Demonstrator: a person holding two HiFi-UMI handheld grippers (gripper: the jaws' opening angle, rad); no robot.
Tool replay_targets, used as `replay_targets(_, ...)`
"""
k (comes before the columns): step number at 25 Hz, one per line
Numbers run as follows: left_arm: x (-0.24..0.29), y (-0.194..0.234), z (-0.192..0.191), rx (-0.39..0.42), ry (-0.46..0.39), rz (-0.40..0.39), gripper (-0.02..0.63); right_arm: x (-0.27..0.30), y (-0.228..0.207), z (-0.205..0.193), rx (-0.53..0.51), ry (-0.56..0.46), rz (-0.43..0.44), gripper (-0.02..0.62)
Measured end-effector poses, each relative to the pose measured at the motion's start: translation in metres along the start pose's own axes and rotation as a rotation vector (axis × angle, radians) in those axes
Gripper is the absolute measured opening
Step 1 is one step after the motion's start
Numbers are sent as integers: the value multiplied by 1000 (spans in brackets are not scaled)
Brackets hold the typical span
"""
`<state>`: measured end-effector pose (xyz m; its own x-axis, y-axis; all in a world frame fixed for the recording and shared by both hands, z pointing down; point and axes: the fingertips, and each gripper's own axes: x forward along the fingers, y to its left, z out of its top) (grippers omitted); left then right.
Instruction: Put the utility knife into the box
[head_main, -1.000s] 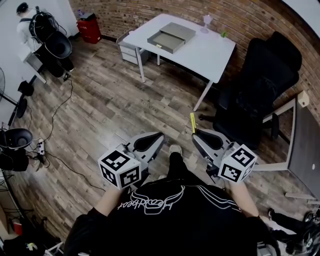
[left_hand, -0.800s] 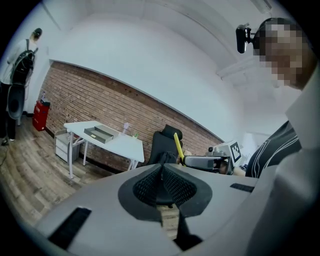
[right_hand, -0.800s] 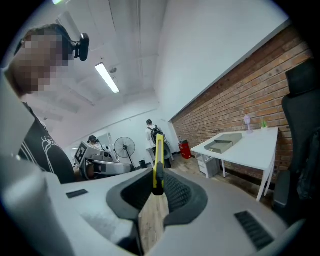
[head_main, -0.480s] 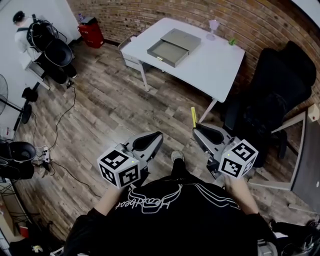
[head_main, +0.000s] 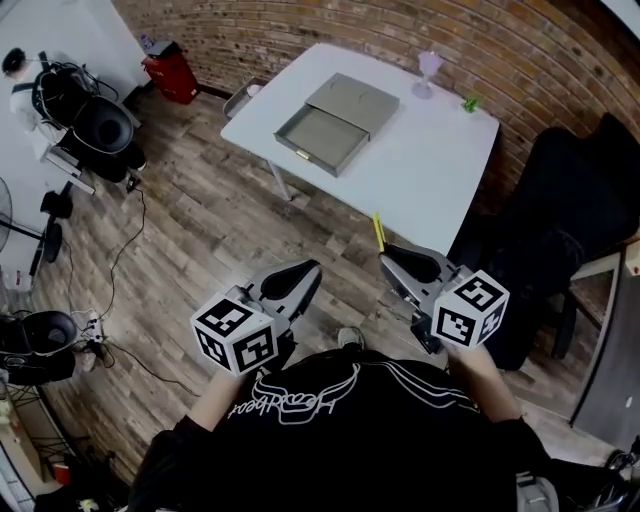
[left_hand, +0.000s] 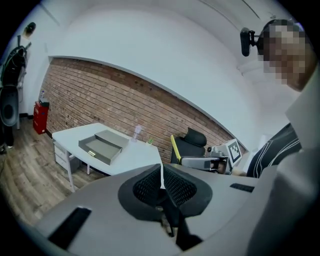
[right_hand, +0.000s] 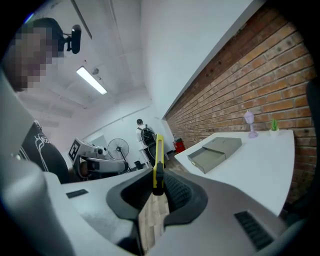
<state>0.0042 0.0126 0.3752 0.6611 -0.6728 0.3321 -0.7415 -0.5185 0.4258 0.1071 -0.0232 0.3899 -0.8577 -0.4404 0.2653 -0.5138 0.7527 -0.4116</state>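
A yellow utility knife sticks up from my right gripper, which is shut on its lower end; the right gripper view shows the knife clamped upright between the black pads. The grey box lies open on the white table ahead, its lid lying beside it. The box is well beyond the knife. My left gripper is held at the same height over the wooden floor, its pads together with nothing between them.
A stemmed glass and a small green plant stand at the table's far edge. A black office chair is right of the table. A red bin, a person and cables are at the left.
The table and box have come nearer and lower in the head view as I walk toward them. Both grippers keep their pose, the knife still held.
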Motion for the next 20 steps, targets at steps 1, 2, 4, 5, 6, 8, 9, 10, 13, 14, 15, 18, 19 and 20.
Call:
replay_targets(1, 8, 5, 5, 0, 2, 2, 40, 4, -7, 5, 0, 2, 8, 67)
replay_targets(2, 15, 10, 10, -2, 2, 5, 40, 8, -13, 10, -3, 5, 18, 67)
replay_targets(4, 28, 20, 20, -7, -1, 10, 38, 17, -25, 18, -16, 19, 37, 67)
replay_targets(5, 34, 24, 23, -9, -3, 13, 38, 22, -31, 21, -23, 29, 43, 67)
replay_targets(6, 40, 29, 26, -10, -3, 15, 40, 26, -37, 23, -28, 39, 45, 67)
replay_targets(8, 52, 37, 30, -11, 3, 20, 40, 36, -51, 28, -39, 55, 44, 67)
replay_targets(9, 57, 42, 33, -10, 5, 22, 40, 41, -56, 31, -50, 60, 42, 67)
replay_targets(10, 61, 46, 37, -10, 7, 24, 40, 46, -60, 35, -63, 65, 42, 67)
replay_targets(13, 70, 61, 45, -21, 16, 27, 40, 65, -67, 46, -92, 74, 64, 67)
replay_targets(14, 73, 67, 46, -26, 22, 26, 40, 71, -70, 49, -95, 77, 74, 67)
replay_targets(15, 77, 73, 47, -30, 28, 25, 40, 78, -73, 52, -99, 81, 79, 67)
replay_targets(18, 88, 96, 54, -38, 39, 23, 40, 101, -88, 60, -121, 105, 68, 67)
replay_targets(19, 92, 106, 57, -42, 41, 23, 40, 110, -94, 63, -130, 116, 61, 67)
replay_targets(20, 96, 115, 61, -46, 43, 23, 40, 119, -99, 65, -140, 128, 54, 67)
